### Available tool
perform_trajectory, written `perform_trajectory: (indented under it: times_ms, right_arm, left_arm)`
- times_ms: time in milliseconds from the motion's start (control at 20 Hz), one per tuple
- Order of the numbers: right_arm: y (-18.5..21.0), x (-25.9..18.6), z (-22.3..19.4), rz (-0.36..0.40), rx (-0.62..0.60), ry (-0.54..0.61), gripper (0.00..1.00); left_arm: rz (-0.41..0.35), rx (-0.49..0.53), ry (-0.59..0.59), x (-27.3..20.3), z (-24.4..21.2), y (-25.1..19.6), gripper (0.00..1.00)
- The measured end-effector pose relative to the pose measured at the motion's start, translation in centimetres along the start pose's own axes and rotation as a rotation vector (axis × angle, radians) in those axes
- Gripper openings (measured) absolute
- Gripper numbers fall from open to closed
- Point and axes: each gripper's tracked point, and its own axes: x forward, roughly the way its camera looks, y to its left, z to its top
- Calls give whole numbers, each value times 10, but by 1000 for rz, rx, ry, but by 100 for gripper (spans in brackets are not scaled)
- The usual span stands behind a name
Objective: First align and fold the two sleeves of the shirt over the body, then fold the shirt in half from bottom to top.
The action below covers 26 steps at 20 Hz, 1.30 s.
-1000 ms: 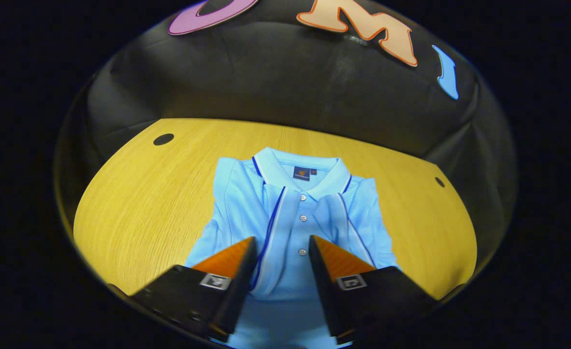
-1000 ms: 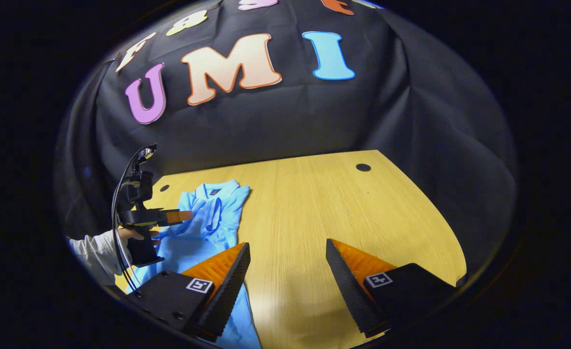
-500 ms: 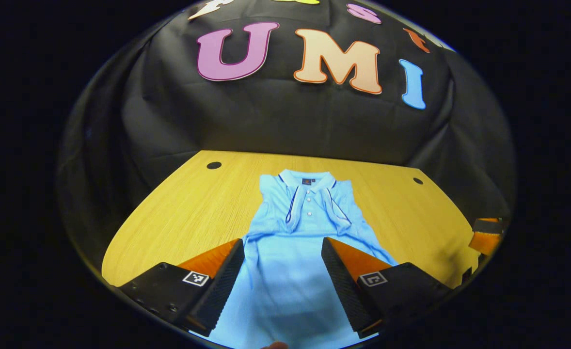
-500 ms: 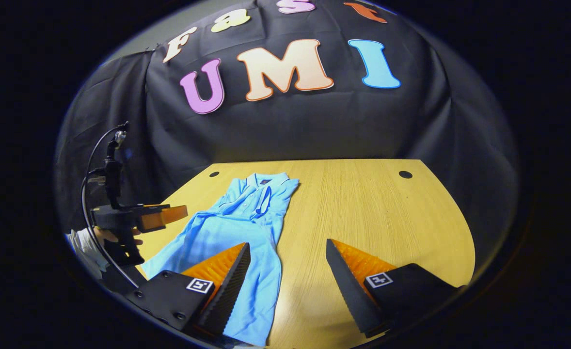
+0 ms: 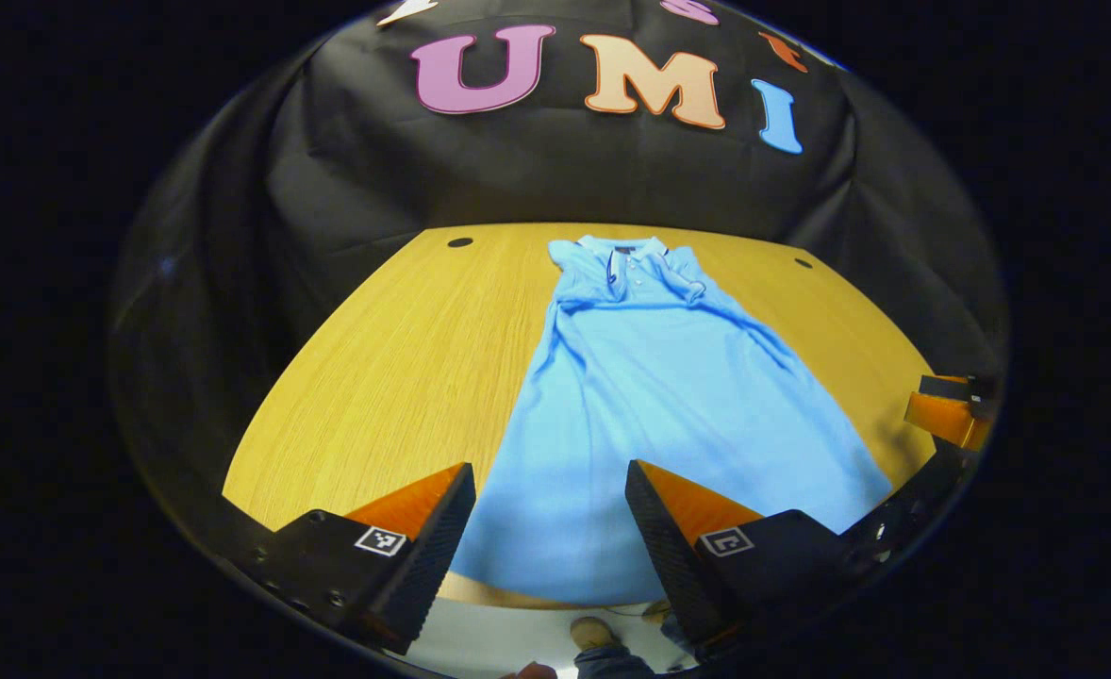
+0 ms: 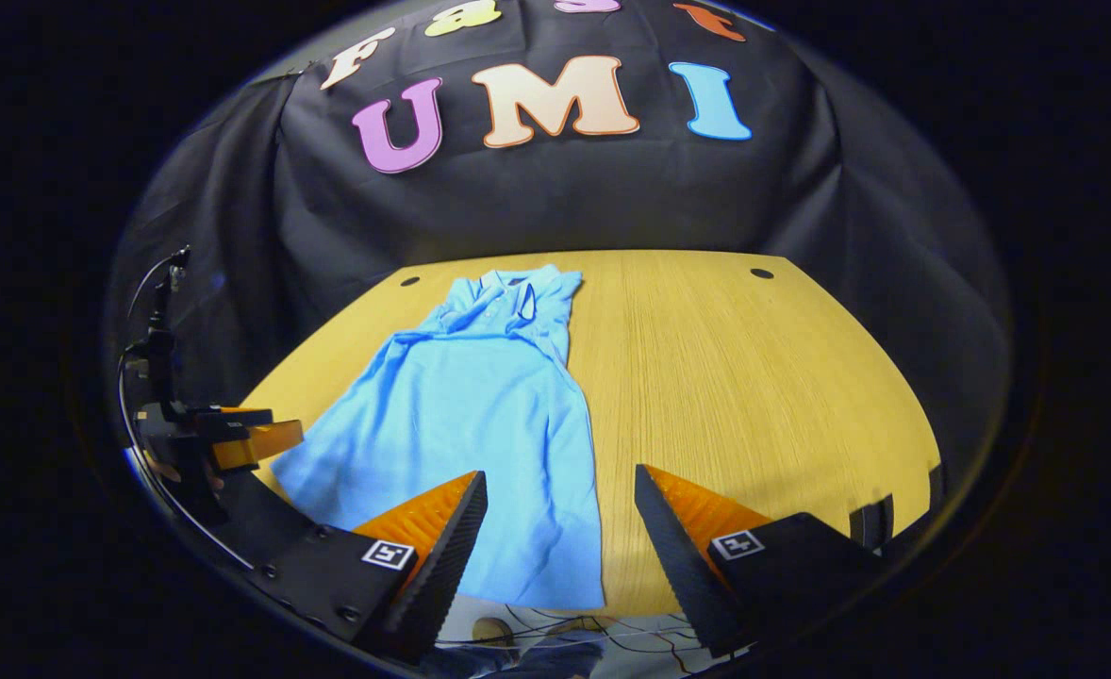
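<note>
A light blue polo shirt (image 5: 659,396) lies flat on the wooden table (image 5: 395,358), collar at the far end and both sleeves folded over its chest. Its hem reaches the near table edge. My left gripper (image 5: 549,514) hovers open above the hem, nothing between its fingers. In the right gripper view the shirt (image 6: 475,415) lies left of centre, and my right gripper (image 6: 560,523) hangs open over the shirt's lower right corner and the bare wood beside it. The left gripper (image 6: 235,438) shows at the far left there; the right gripper (image 5: 952,410) appears at the right edge of the left gripper view.
Black cloth closes the booth behind and beside the table. Small dark holes (image 5: 459,242) (image 6: 761,273) mark the table's far corners. Bare wood (image 6: 754,396) spreads to the right of the shirt. Below the near edge I see floor and a shoe (image 5: 595,630).
Both grippers have pulled back from the collar end toward the near table edge and stayed open. The whole shirt and its hem have come into sight.
</note>
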Motion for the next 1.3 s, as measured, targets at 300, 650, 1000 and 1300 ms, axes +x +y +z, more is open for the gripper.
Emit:
perform_trajectory:
  times_ms: [300, 650, 1000, 1300]
  right_arm:
    - [0, 1, -56, -103, 30, 62, 98]
    - [9, 20, -84, -170, 68, 132, 94]
    - [47, 28, -85, -69, 2, 131, 41]
    - [53, 29, -85, -20, 61, 162, 3]
  left_arm:
    - [64, -38, 38, -14, -50, 27, 96]
    - [51, -68, 30, -5, -60, 30, 95]
    - [-48, -25, -23, 4, -57, 4, 71]
    - [-90, -100, 37, 9, -55, -10, 0]
